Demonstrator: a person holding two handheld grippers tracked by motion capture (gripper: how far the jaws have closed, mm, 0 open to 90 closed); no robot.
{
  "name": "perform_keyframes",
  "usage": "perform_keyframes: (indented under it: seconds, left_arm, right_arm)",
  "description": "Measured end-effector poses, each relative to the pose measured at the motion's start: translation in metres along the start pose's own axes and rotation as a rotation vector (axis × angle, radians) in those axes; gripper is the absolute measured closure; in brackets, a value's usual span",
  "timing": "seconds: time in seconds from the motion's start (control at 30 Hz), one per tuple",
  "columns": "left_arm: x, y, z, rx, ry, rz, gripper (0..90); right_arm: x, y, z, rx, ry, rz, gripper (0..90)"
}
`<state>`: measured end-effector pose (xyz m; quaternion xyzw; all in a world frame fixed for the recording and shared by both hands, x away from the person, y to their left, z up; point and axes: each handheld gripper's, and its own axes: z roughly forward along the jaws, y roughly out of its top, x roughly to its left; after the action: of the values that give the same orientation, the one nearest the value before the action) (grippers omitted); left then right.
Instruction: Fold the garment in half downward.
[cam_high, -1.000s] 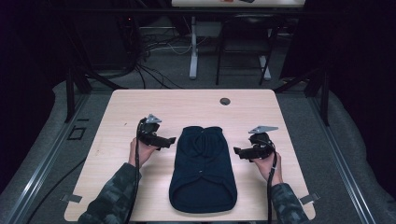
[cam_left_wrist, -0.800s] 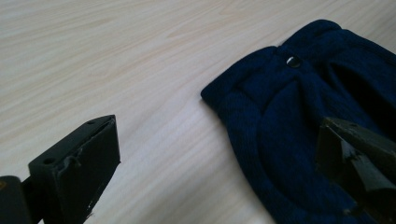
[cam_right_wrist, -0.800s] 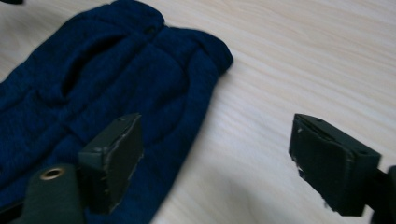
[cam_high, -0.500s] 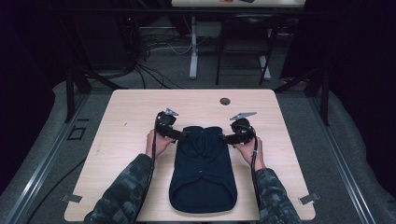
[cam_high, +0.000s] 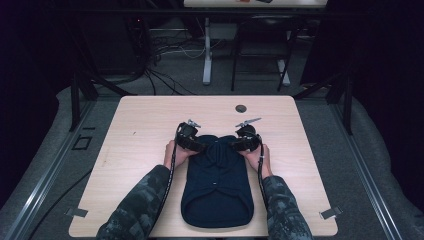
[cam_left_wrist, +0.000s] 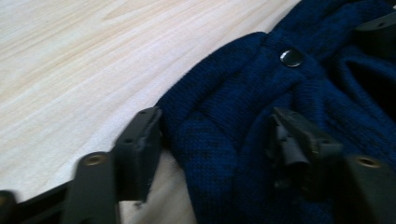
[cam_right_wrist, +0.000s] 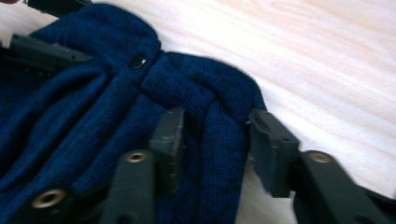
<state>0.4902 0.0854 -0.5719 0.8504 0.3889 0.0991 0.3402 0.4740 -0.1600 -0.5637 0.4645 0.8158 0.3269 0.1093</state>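
Blue knit garment (cam_high: 217, 185) flat mid-surface, long axis far edge to near edge. Left tongs (cam_high: 196, 145) and right tongs (cam_high: 238, 144) closing over far corners, folds between jaws, grip unconfirmed.

The high view looks forward and down from above the person's side onto the whole wooden table (cam_high: 150, 120) and the floor beyond. The left gripper view and right gripper view sit low and very near the tabletop, each looking along its own jaws. All three share the far end of the navy knitted garment (cam_high: 217, 165) (cam_left_wrist: 261, 93) (cam_right_wrist: 93, 93) with its dark snap button (cam_left_wrist: 291, 57) (cam_right_wrist: 138, 60).
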Motion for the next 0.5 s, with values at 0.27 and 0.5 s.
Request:
perform_keyframes:
  seconds: [0.27, 0.5]
  left_arm:
    - [-0.004, -0.001, -0.003, -0.006, -0.066, 0.011, 66.1]
    - [-0.012, 0.006, -0.025, -0.085, -0.068, 0.049, 67.6]
  right_arm:
    - [0.003, -0.004, -0.005, -0.025, 0.014, 0.004, 77.3]
    - [0.008, -0.003, -0.033, -0.125, 0.017, -0.030, 78.3]
